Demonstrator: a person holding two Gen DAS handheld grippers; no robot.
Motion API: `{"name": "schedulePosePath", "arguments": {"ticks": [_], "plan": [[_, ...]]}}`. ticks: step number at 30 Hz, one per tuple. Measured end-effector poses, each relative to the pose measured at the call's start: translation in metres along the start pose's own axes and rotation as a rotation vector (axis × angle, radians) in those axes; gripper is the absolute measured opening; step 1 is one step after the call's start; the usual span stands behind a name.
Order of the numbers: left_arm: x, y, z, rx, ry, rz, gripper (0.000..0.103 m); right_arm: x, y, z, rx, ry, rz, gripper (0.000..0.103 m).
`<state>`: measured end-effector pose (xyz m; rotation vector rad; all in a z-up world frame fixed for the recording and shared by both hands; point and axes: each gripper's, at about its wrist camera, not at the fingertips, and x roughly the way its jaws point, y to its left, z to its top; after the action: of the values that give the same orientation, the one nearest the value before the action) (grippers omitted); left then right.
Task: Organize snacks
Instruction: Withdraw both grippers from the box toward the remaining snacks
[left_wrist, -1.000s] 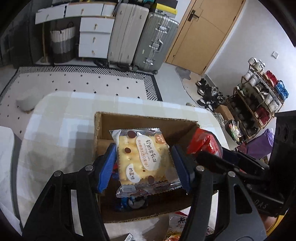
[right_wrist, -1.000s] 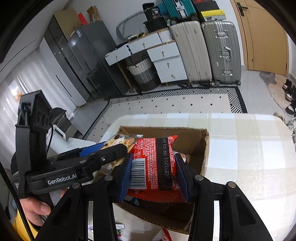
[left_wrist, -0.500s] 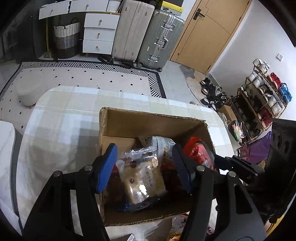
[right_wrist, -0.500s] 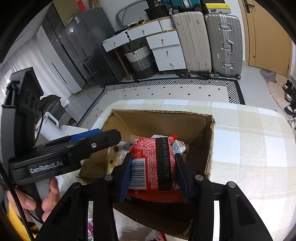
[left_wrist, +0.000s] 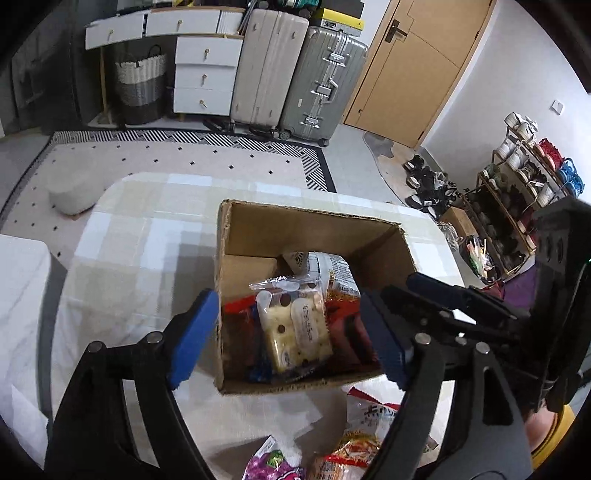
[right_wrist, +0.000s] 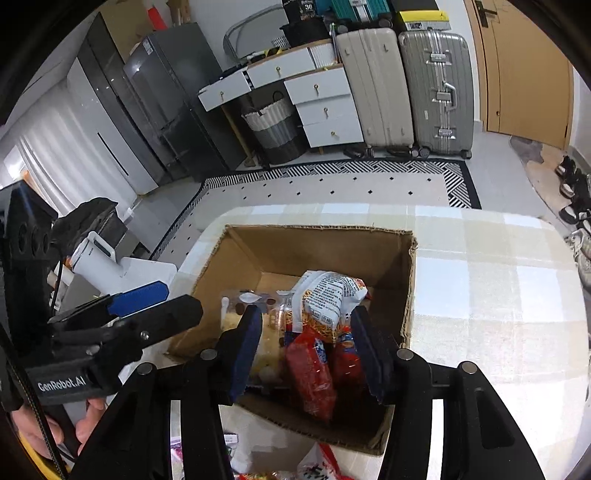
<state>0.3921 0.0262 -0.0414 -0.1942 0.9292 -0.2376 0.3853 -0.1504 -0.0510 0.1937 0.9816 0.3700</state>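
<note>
Cardboard box on checked surface, open top, now holding both packets last carried.

Changes:
- Cracker packet: clamped between left gripper fingers a second ago; now lying loose in box, tilted on other snacks.
- Red packet: pinched by right gripper a second ago; now resting in box near front wall.
- Left fingers: spread wide and opening, nothing pinched, one blue pad outside box's left wall.
- Right fingers: opening, pads clear of red packet, nothing held.

Meaning for task: two deliveries judged complete; both grippers free for next pick. More snacks loose on surface in front of box, not yet sorted.

Edges and room:
- Left pad close beside left box wall; snag or box shift likely on a careless retreat.
- Grippers near each other over box; retreat one at a time advised.
- Back of box half empty; room for more.
- Surface bare left, right and behind box; rounded far edge well apart from box.
- Loose snacks near front edge of surface; exact margin out of view.
</note>
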Motion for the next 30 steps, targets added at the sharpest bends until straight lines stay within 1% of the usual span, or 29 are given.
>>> {"name": "schedulePosePath", "arguments": {"ticks": [2,7,12,15,16,18,20,22,24,26,28,30], "plan": [[-0.008,-0.004,-0.004,0.014,-0.008,0.007,0.077,-0.008,0.003,-0.002,-0.003,-0.009,-0.004,0.051],[-0.017,-0.009,-0.013,0.021,0.005,0.019,0.078,-0.018,0.007,-0.007,-0.005,-0.017,-0.011,0.051],[-0.024,-0.014,-0.020,0.025,0.021,0.008,0.078,-0.027,0.006,-0.010,0.000,-0.019,-0.010,0.051],[-0.037,-0.019,-0.021,0.039,0.004,0.021,0.078,-0.040,0.007,-0.007,-0.004,-0.044,-0.004,0.051],[-0.047,-0.022,-0.023,0.046,-0.011,0.038,0.078,-0.046,0.009,-0.006,-0.009,-0.053,-0.005,0.051],[-0.065,-0.028,-0.027,0.064,-0.048,0.076,0.078,-0.070,0.014,-0.003,-0.031,-0.112,-0.001,0.051],[-0.092,-0.035,-0.036,0.080,-0.119,0.116,0.078,-0.093,0.022,-0.004,-0.054,-0.163,0.002,0.051],[-0.116,-0.040,-0.045,0.086,-0.162,0.154,0.079,-0.115,0.032,-0.008,-0.071,-0.200,0.012,0.051],[-0.142,-0.044,-0.056,0.082,-0.201,0.152,0.080,-0.139,0.041,-0.015,-0.081,-0.240,0.019,0.055],[-0.166,-0.046,-0.067,0.080,-0.235,0.149,0.082,-0.166,0.053,-0.028,-0.093,-0.288,0.040,0.065],[-0.186,-0.049,-0.079,0.084,-0.265,0.157,0.083,-0.188,0.064,-0.040,-0.108,-0.330,0.050,0.066],[-0.208,-0.054,-0.092,0.093,-0.294,0.156,0.083,-0.211,0.075,-0.055,-0.124,-0.369,0.059,0.068]]}}
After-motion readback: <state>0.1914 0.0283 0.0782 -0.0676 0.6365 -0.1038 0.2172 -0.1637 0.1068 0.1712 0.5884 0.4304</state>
